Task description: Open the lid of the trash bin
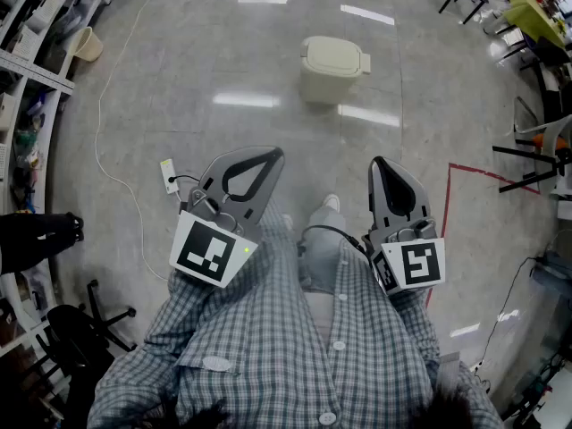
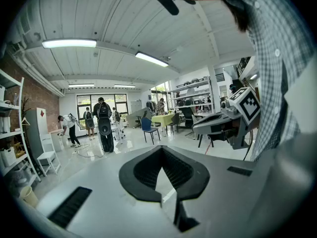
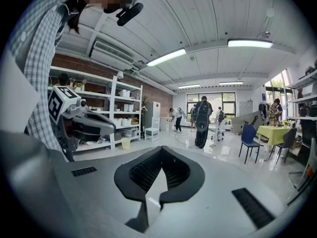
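A cream trash bin stands on the grey floor some way ahead of me, its lid down. Both grippers are held close to my chest, well short of the bin and high above the floor. My left gripper points forward and slightly right, jaws together with nothing between them. My right gripper points forward, also shut and empty. The bin does not appear in either gripper view; the left gripper and right gripper there look level across the room, black pads meeting at the tips.
Shelving lines the left side, with a beige bucket beside it. A white cable trails across the floor. Red tape marks the floor at right. Chairs stand at right. People stand far off.
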`<state>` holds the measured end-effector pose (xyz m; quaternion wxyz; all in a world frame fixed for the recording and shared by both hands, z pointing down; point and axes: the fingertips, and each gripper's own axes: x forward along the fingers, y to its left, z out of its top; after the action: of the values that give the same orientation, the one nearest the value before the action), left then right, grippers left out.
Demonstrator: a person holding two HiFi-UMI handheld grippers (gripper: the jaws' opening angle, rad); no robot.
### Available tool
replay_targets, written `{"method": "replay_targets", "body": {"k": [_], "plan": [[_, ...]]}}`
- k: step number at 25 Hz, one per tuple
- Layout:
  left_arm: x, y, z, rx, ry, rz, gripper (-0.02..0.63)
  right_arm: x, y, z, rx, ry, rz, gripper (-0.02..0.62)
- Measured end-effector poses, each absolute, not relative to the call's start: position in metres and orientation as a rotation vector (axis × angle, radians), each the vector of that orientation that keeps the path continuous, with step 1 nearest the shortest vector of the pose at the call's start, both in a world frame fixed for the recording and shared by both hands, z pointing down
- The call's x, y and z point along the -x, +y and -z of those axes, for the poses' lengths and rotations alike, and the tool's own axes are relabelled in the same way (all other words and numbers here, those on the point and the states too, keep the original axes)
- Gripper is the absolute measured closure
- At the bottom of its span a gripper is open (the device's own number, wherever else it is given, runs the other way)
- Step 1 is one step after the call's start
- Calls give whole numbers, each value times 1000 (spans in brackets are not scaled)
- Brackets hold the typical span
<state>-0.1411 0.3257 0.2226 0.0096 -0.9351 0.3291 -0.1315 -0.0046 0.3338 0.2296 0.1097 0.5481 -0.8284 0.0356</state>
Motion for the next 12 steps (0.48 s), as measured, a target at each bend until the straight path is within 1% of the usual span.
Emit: {"method": "replay_targets", "body": {"k": [12], "plan": [[143,327,-223,2915,1024,412,601,4,337,-237,-1606,-2415,-140,578]]}}
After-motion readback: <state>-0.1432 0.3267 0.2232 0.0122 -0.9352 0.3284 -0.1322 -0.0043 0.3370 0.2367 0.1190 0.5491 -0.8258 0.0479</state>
